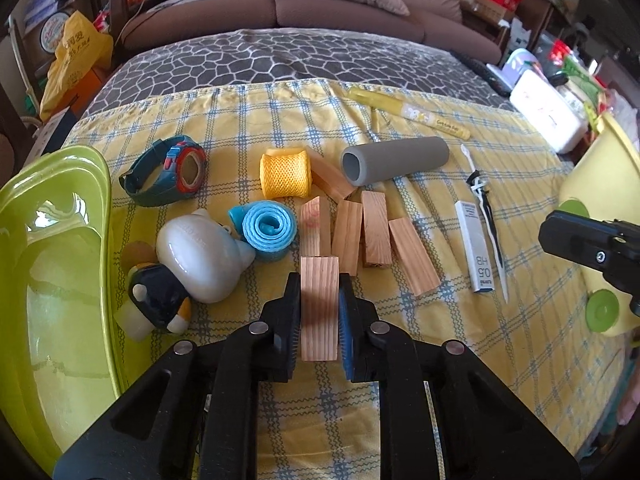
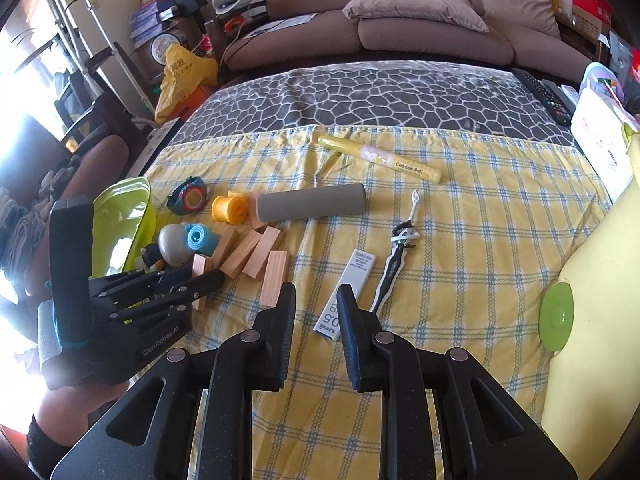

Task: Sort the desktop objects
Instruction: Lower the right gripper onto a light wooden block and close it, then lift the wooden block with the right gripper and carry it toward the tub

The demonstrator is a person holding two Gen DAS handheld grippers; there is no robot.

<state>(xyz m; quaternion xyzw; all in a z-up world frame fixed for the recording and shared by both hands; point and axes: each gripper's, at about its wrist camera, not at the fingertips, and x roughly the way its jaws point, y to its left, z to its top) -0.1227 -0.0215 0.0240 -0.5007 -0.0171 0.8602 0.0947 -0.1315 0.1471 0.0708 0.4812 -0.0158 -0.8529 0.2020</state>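
My left gripper (image 1: 319, 292) is shut on a pale wooden block (image 1: 319, 320), gripped upright by its two long sides just above the checked cloth. Several more wooden blocks (image 1: 376, 232) lie in a loose row right behind it. In the right wrist view the same block (image 2: 199, 270) shows at the left gripper's tips. My right gripper (image 2: 316, 296) hangs open over the cloth with nothing between its fingers. A grey pencil-lead case (image 2: 352, 280) lies just beyond its right finger, beside a black-and-white toy sword (image 2: 394, 264).
A lime green tray (image 1: 48, 240) sits at the left edge, a pale yellow tray (image 2: 592, 280) at the right. On the cloth lie a watch (image 1: 168, 170), yellow spool (image 1: 285, 174), blue roll (image 1: 268, 228), grey foam tube (image 1: 396, 160), penguin figure (image 1: 160, 308) and yellow tube (image 1: 412, 114).
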